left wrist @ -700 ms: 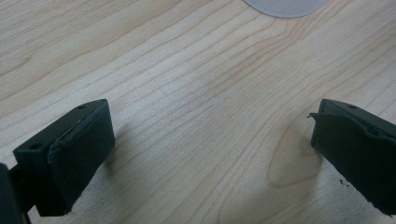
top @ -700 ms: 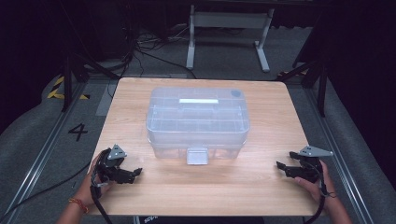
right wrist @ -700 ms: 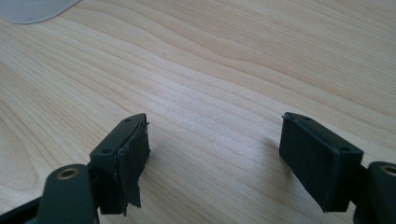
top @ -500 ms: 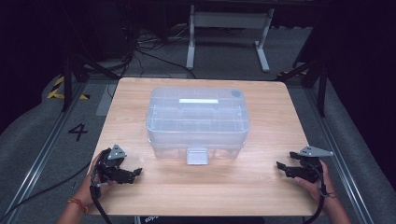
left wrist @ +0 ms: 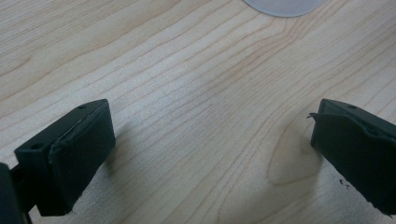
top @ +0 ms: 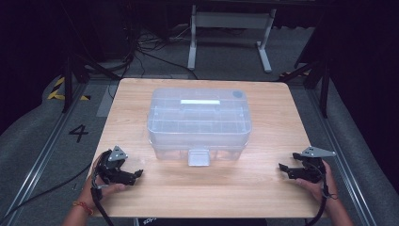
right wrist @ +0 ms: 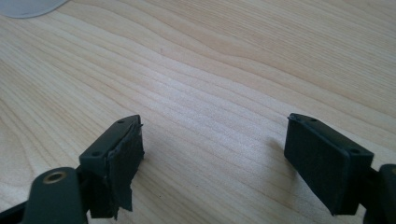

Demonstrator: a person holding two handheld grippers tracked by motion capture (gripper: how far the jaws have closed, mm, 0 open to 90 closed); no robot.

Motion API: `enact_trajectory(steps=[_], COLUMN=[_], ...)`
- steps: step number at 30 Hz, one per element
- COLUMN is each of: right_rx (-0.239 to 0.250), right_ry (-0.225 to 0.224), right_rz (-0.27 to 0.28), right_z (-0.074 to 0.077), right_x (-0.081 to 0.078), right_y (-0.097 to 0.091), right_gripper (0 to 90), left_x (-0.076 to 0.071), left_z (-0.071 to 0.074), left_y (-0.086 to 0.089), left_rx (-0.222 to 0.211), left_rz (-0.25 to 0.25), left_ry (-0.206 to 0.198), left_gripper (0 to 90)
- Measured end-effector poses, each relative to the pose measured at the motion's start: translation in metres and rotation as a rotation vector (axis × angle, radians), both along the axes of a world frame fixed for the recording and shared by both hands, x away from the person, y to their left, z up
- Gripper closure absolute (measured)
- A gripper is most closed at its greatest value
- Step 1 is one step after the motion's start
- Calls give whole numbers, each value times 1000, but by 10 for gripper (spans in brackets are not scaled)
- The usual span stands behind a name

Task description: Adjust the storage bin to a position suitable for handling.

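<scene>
Near the front edge of the table (top: pixel 202 197), the left gripper (top: pixel 136 174) and right gripper (top: pixel 282 167) rest at opposite sides, jaws apart and empty, likely staged to approach. Farther back, centred between them, stands the clear lidded box (top: pixel 198 122), its latch facing the person.

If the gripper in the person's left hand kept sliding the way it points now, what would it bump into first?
The left gripper, jaws open and empty, points right across the bare table, slightly toward the clear plastic box. Probably nothing at first; it looks set to pass in front of the box's front latch, though depth is hard to judge.
</scene>
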State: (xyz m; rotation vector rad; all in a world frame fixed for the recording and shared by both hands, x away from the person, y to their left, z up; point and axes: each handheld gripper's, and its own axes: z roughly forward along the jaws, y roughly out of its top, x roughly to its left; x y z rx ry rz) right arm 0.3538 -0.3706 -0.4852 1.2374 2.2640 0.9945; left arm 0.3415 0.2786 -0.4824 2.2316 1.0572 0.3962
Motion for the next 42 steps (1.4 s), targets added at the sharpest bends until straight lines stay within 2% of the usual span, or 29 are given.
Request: enact_trajectory(steps=[2, 5, 9, 11, 16, 18, 23, 30, 41, 42], right_rx=[-1, -7, 19, 19, 28, 17, 8, 18, 23, 24], right_ry=[4, -13, -30, -49, -61, -71, -132, -149, -188, -188], right_rz=[3, 5, 4, 0, 15, 26, 50, 51, 73, 78], right_z=[1, 3, 11, 17, 28, 33, 48, 61, 82, 84], right_x=[1, 2, 5, 7, 10, 10, 9, 15, 22, 24], right_y=[-1, -1, -2, -2, 0, 3, 10, 13, 22, 24], right_gripper=[217, 233, 235, 237, 241, 242, 260, 267, 271, 271], left_x=[0, 0, 0, 0, 0, 0, 0, 0, 0, 0], left_z=[0, 0, 0, 0, 0, 0, 0, 0, 0, 0], left_y=[0, 0, 0, 0, 1, 0, 0, 1, 1, 0], left_rx=[-3, -4, -5, -3, 2, 1, -3, 3, 5, -3], left_rz=[1, 0, 0, -1, -5, -4, -2, -6, -7, -3], left_ry=[6, 6, 7, 7, 8, 11, 12, 0, -2, 7], left_gripper=[2, 2, 2, 2, 2, 2, 2, 2, 2, 2])
